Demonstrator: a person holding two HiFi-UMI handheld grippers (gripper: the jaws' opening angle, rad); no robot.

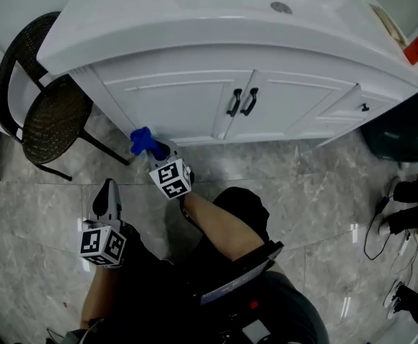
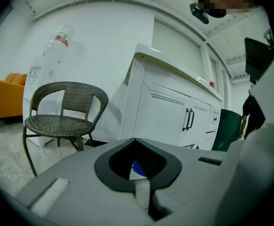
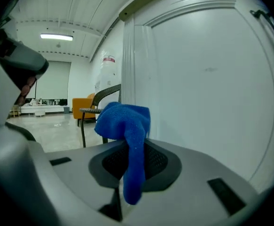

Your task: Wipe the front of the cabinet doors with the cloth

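Observation:
The white cabinet has two doors with black handles (image 1: 241,102). My right gripper (image 1: 157,149) is shut on a blue cloth (image 1: 143,140) low down at the left door (image 1: 173,102), near its bottom left corner. In the right gripper view the cloth (image 3: 125,121) bunches above the right gripper (image 3: 129,142) and hangs down between its jaws, close to the door panel (image 3: 207,79); whether it touches the door I cannot tell. My left gripper (image 1: 107,196) is shut on nothing and hangs over the floor, back from the cabinet. Through the left gripper (image 2: 135,140) a bit of the blue cloth (image 2: 137,167) shows.
A dark wicker chair (image 1: 51,113) stands left of the cabinet, close to the left door. A dark green bin (image 1: 402,131) stands beyond the cabinet's right end, with shoes and a cable (image 1: 381,224) on the marble floor nearby. The person's legs fill the lower middle.

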